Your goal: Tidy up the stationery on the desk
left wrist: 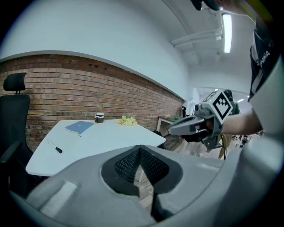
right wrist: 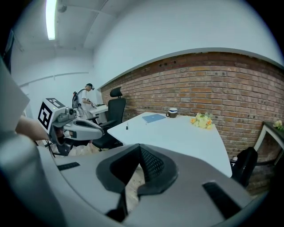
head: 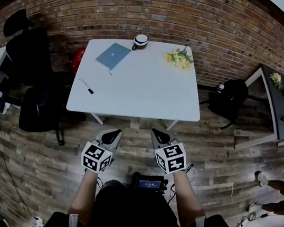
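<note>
A white desk (head: 140,91) stands ahead of me, by the brick wall. On it lie a blue notebook (head: 112,56) at the far left and a black-tipped pen (head: 87,86) near the left edge. The notebook (left wrist: 79,127) and pen (left wrist: 55,147) also show in the left gripper view, and the notebook (right wrist: 154,118) and pen (right wrist: 127,127) in the right gripper view. My left gripper (head: 115,131) and right gripper (head: 156,133) hover side by side over the floor, short of the desk's near edge. Both are shut, with nothing between the jaws.
A mug (head: 140,41) and a small bunch of yellow flowers (head: 179,58) sit at the desk's far edge. Black office chairs (head: 32,61) stand to the left, a black backpack (head: 232,98) and a dark side table (head: 282,103) to the right. A person (right wrist: 88,95) works at a far desk.
</note>
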